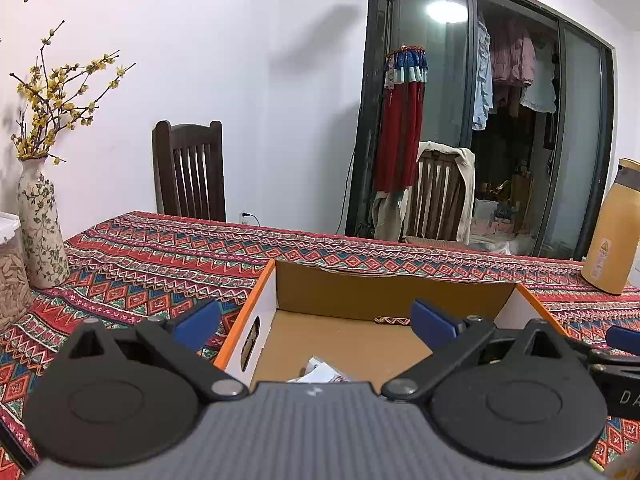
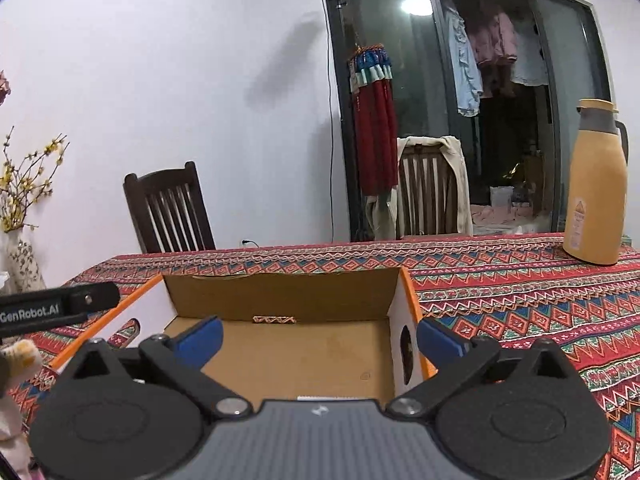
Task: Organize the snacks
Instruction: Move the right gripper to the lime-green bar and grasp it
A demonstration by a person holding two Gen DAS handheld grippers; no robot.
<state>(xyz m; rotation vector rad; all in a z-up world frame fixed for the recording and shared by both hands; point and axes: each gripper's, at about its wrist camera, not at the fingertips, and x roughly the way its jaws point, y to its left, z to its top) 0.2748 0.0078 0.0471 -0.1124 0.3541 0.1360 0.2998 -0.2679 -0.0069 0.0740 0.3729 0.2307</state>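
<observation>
**Basically: both grippers over the box, nothing held**

We have the left gripper and right gripper hovering above the open cardboard box on the patterned tablecloth. Both sets of blue fingers are spread wide, nothing between them.

The only snack we can see is a pale wrapped snack packet on the box floor, at the near edge of the left wrist view, mostly hidden by the gripper body. So it sits below and just behind the left fingertips, closer to us than they are. Long axis: can't tell, too little showing.

Right wrist view shows only a thin pale strip at its near edge, maybe the same packet. We judge the left gripper nearer; it'd need to pull back and tip down.
</observation>
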